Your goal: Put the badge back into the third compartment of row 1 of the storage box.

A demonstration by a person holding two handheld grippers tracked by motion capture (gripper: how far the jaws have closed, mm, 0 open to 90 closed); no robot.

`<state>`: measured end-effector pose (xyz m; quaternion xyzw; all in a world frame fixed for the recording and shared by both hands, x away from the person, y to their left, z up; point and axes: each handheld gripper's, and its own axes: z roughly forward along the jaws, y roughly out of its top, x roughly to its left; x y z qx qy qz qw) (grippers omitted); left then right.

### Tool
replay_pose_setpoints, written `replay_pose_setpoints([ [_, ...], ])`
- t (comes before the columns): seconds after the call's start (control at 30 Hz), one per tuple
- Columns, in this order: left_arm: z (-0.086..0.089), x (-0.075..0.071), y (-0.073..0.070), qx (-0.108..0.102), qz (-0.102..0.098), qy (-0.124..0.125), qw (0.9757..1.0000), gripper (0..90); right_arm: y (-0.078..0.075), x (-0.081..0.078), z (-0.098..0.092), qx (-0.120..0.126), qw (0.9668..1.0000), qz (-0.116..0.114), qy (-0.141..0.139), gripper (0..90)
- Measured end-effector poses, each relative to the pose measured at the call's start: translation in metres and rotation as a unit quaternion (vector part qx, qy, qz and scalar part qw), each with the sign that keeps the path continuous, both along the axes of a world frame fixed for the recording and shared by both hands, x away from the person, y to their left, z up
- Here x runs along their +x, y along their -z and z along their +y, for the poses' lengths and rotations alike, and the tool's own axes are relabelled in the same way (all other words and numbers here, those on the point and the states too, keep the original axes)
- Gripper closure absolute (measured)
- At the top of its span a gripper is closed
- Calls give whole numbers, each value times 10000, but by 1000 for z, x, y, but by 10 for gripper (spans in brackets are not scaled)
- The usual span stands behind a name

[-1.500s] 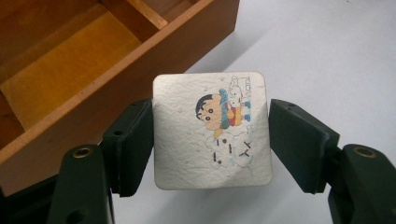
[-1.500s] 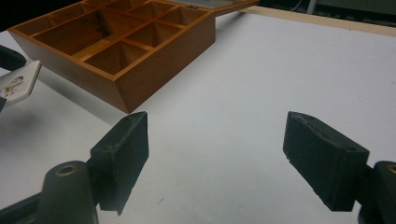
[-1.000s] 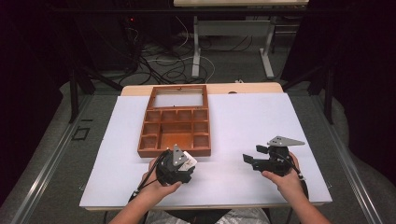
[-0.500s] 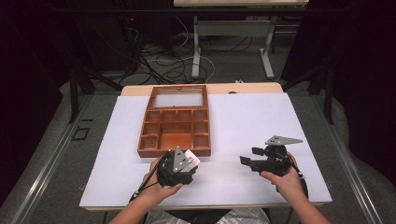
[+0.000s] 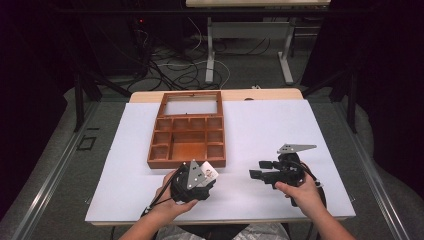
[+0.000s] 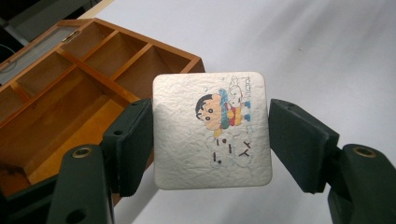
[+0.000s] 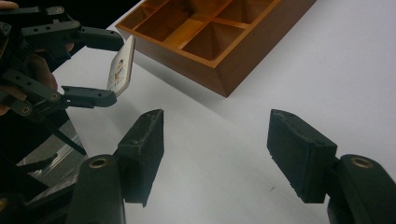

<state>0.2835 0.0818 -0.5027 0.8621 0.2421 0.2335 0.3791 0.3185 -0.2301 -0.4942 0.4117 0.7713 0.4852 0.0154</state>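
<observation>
While left gripper (image 6: 211, 135) clamps the cartoon coaster (image 6: 212, 130) by its edges beside the wooden compartment tray (image 5: 187, 131) | right gripper (image 7: 215, 149) idle, jaws apart | advice: keep coaster level, lower squarely into a compartment

The box (image 5: 187, 136) is wood, stained reddish brown with a smooth, slightly satin finish that catches light on its inner floors; its far lid frames a pale, flat pane. The card (image 6: 212, 129) in the left gripper (image 6: 210, 140) has a silvery white face with a fine crinkled, rough texture and a printed colour cartoon. Both grippers look like matt black plastic; the pads (image 7: 150, 149) of the right gripper (image 7: 224, 154) are dark, grainy and worn at the edges, with brass-toned screw inserts near them. A grey, dull metal plate (image 5: 297, 148) tops the right gripper. The table (image 5: 280, 120) has a smooth, matt white surface with a pale wood far edge.
</observation>
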Motion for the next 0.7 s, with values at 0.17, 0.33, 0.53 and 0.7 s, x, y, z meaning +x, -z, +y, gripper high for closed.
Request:
replay_pose_setpoints([
  [0.17, -1, -1, -1, -53, -54, 5, 10000, 333, -6, 1, 6, -168, 9997, -79, -155, 420],
  [0.33, -2, -3, -2, -88, -89, 68, 9999, 333, -9, 1, 9, -225, 9993, -196, -233, 426],
  [0.53, -3, -4, -1, -138, -117, 103, 9998, 333, -15, 1, 17, -227, 9985, -283, -398, 422],
  [0.7, -4, -5, 0, -161, -123, 149, 9997, 333, -20, 0, 25, -171, 9991, -62, -392, 414],
])
